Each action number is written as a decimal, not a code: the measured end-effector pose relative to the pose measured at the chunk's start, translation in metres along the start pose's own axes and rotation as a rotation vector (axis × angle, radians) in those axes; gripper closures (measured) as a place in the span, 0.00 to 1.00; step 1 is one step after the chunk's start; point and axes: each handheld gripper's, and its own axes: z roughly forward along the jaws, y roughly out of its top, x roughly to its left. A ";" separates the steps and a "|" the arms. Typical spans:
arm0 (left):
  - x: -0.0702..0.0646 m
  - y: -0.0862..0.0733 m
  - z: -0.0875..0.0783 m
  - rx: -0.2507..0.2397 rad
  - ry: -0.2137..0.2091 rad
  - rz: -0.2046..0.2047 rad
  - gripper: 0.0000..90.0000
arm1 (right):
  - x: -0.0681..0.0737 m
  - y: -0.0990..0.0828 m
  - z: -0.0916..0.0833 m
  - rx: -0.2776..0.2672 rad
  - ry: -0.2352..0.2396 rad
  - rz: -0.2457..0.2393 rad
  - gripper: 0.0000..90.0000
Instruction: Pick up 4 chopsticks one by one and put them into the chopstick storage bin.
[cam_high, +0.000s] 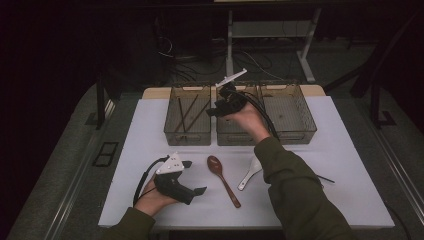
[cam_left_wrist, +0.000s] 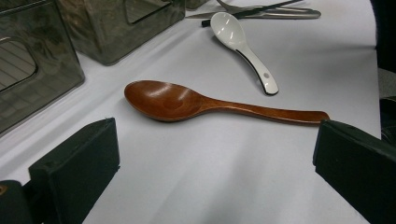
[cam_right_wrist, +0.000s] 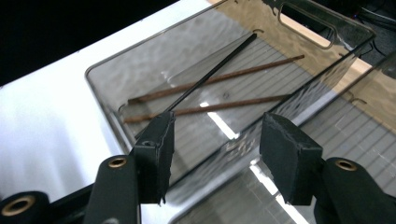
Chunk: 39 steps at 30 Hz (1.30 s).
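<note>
My right gripper hangs open over the wall between the left clear bin and the middle bin. Inside the left bin a thin black chopstick lies aslant across two brown chopsticks; its near end shows just past my left jaw, with nothing between the jaws. My left gripper rests open on the white table, facing a brown wooden spoon just ahead of its jaws. A white ceramic spoon lies beyond it.
A third clear bin stands at the back right. A dark chopstick pokes out by the right sleeve; metal cutlery lies past the white spoon. The white mat ends near the person; table legs and cables lie behind.
</note>
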 end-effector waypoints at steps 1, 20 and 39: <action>0.000 0.000 0.000 0.001 -0.002 0.004 0.00 | 0.000 -0.003 -0.003 -0.001 0.002 -0.004 0.49; 0.001 -0.010 -0.003 0.021 0.029 -0.008 0.00 | -0.006 -0.062 -0.057 -0.034 0.013 -0.035 0.47; -0.001 -0.011 -0.004 0.016 0.033 -0.020 0.00 | -0.019 -0.129 -0.113 -0.079 0.016 -0.019 0.49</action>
